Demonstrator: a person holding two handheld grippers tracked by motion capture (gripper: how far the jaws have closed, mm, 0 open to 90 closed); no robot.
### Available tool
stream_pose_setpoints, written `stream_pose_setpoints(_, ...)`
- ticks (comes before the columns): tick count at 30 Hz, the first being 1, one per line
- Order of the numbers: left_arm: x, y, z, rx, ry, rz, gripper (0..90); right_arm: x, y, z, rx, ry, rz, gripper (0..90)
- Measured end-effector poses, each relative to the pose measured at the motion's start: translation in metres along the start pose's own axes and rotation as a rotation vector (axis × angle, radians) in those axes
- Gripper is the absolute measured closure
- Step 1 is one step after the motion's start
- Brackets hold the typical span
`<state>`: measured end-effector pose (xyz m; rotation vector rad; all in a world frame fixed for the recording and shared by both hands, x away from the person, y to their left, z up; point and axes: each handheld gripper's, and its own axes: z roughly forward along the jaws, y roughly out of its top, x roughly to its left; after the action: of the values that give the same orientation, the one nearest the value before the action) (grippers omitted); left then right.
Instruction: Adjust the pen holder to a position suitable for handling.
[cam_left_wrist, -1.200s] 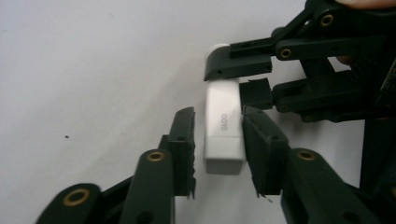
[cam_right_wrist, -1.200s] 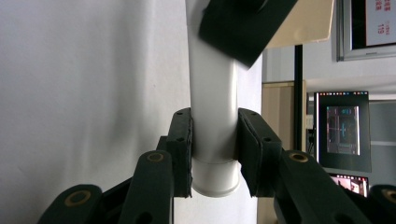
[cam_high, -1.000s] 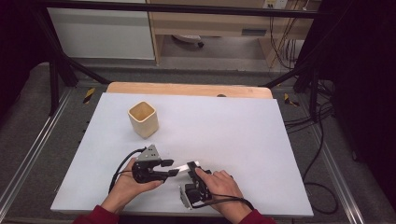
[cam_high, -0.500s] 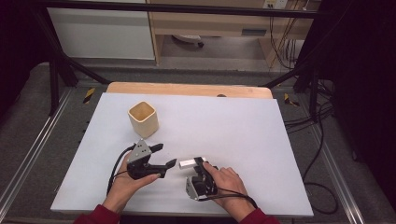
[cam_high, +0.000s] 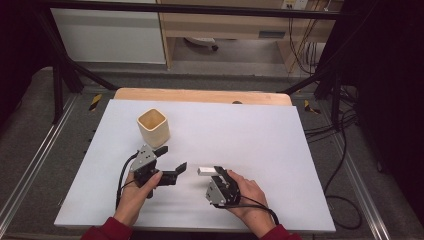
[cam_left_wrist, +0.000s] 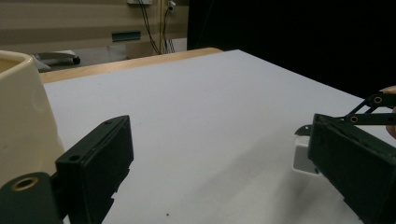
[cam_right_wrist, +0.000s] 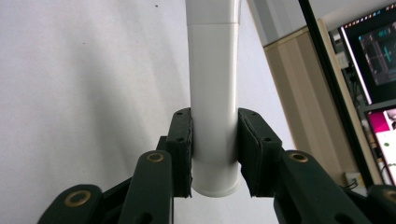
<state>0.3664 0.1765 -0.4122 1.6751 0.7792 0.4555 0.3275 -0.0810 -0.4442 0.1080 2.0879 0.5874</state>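
White rectangular table (cam_high: 260, 135), with a cream square-mouthed cup (cam_high: 153, 127) toward its far left, cut off at the frame edge in the left gripper view. Left gripper (cam_high: 172, 161) near the cup, jaws just opened wide and empty. Right gripper (cam_right_wrist: 214, 154) clenched on a white plastic tube (cam_right_wrist: 213, 88), its far end out of frame.

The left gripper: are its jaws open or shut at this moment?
Open. The left gripper has just been opening its jaws; they stand wide apart with only bare table between them, apart from the white tube.
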Motion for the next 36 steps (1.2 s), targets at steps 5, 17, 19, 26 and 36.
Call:
stream_pose_setpoints(5, 0.000, 0.001, -0.001, -0.020, -0.016, 0.004, 3.7, -0.010, -0.005, -0.003, -0.031, 0.024, 0.124, 67.4)
stream_pose_setpoints(17, -0.008, 0.000, -0.003, -0.015, 0.002, 0.010, 4.1, -0.032, -0.013, -0.008, -0.152, 0.082, 0.412, 67.4)
stream_pose_setpoints(19, -0.008, 0.001, -0.004, -0.023, 0.002, 0.012, 4.6, -0.034, -0.011, -0.007, -0.169, 0.096, 0.448, 67.4)
stream_pose_setpoints(26, -0.010, 0.001, -0.003, -0.042, 0.010, -0.002, 4.8, -0.042, -0.011, 0.005, -0.217, 0.143, 0.604, 67.4)
stream_pose_setpoints(36, -0.016, -0.003, 0.013, -0.028, -0.007, -0.061, 8.1, -0.041, -0.012, 0.005, -0.259, 0.201, 0.718, 67.4)
